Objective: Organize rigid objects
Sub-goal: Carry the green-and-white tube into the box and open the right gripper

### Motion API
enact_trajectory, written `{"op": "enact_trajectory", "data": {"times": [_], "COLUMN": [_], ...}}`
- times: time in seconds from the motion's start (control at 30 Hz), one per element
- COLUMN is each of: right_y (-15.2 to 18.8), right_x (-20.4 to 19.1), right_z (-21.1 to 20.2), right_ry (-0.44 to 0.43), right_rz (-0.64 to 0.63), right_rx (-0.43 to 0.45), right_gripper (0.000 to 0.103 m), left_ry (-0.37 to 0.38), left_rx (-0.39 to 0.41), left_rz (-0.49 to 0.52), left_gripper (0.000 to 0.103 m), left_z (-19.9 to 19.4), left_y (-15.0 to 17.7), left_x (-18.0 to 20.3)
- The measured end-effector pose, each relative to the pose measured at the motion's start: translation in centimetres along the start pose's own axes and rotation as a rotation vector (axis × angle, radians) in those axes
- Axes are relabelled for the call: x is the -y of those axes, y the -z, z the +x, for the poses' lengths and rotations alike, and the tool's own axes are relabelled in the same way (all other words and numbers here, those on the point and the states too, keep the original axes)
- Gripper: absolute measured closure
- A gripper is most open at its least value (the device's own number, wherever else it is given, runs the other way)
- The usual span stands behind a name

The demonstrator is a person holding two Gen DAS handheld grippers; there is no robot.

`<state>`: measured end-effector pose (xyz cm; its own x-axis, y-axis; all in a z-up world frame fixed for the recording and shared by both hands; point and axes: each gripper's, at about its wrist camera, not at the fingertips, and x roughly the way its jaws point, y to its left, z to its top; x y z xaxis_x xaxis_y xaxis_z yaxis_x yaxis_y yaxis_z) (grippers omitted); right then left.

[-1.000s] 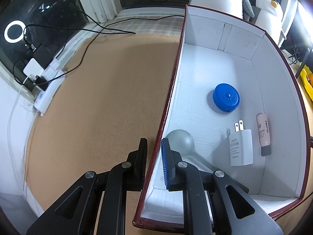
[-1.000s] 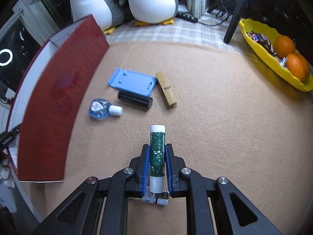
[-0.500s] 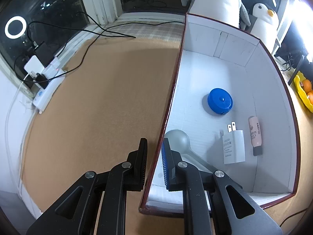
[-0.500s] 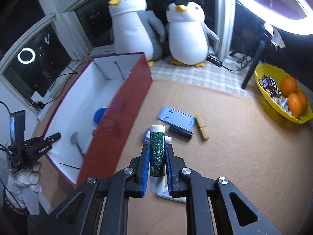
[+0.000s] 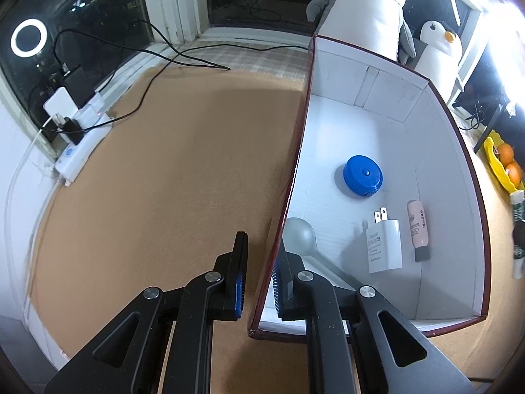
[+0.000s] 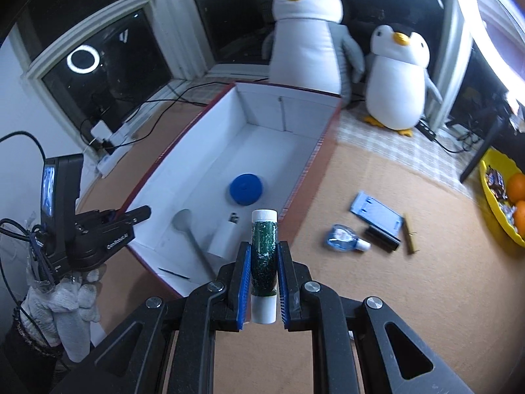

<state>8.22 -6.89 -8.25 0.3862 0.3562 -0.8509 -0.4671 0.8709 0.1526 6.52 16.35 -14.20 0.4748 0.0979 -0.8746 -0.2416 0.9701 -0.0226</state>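
Right gripper (image 6: pixel 261 279) carried green tube (image 6: pixel 263 256) up beside box (image 6: pixel 295 193).

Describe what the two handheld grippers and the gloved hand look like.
Both the left gripper and right gripper are black linkage frames with silver pivot bolts and ribbed blue pads on the jaws. The left hand wears a white knit glove, with black cables alongside.
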Motion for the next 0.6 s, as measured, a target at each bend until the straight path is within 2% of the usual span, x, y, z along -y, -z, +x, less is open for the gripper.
{"op": "enact_trajectory", "data": {"times": [0.3,0.6], "right_y": [-1.6,-3.4], "right_x": [-2.6,-2.5], "right_z": [3.1,6.8], "right_ry": [0.006,0.064], "right_rz": [-0.038,-0.035], "right_rx": [-0.041,-0.088], "right_gripper": [0.089,0.089], "left_ry": [0.028,0.047], "left_rx": [0.011,0.016], "left_rz": [-0.006,-0.006], "left_gripper": [0.093,0.094], "left_z": [0.1,0.1], "left_y": [0.1,0.1], "left_x": [-0.2,-0.4]}}
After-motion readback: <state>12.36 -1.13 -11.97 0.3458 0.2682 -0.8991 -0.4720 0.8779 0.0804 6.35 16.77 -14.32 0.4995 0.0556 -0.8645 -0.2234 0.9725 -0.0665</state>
